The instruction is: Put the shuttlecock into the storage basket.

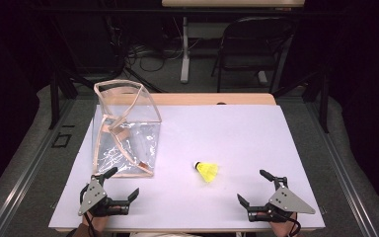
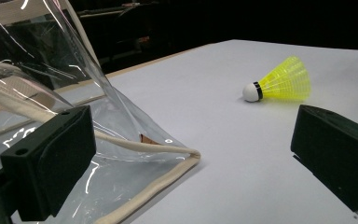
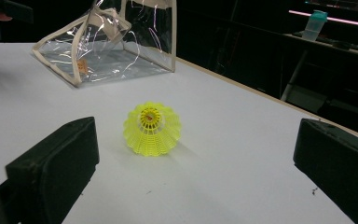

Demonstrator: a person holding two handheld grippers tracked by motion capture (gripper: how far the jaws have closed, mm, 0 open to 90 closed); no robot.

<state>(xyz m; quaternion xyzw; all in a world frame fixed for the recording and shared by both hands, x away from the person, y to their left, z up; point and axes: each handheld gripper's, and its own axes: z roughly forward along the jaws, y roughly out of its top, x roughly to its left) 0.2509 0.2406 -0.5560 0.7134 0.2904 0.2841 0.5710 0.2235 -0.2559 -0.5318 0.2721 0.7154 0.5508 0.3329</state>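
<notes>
Nothing looks done yet: the yellow shuttlecock lies loose on the white table, at about four o'clock from the clear bag, while the left gripper and right gripper both stand wide apart, empty, so picking it up and bagging it seem left

Clear pouch runs off the left gripper view's top and left edges — its small orange tag too tiny to read; hands cut off at the high view's near edge.
</notes>
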